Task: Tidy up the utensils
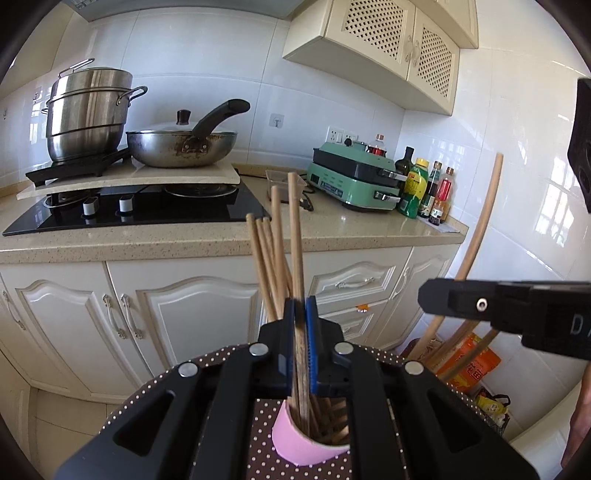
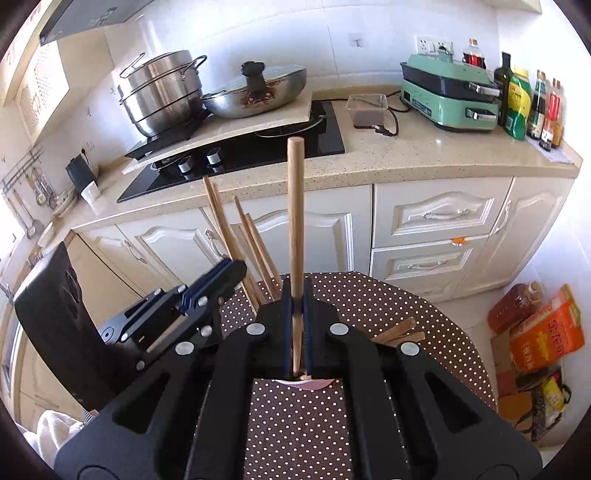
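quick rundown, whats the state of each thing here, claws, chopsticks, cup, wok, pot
left claw: shut on a chopstick standing in the cup
right claw: shut on an upright chopstick
pink cup: upright on the polka-dot table, holding chopsticks
loose chopsticks: leaning in the cup, tips up
wok: lid on, sitting on the stone slab
steamer pot: stacked, lid on
cupboard doors: shut

A: Walls? White glossy tiles (image 1: 177,55), window glare on them.
B: Cream lattice wall cupboard (image 1: 399,40), speckled beige worktop (image 2: 424,155), white panelled base cabinets (image 2: 436,221).
A: Floor?
B: Pale tiles (image 2: 476,314), bright daylight.
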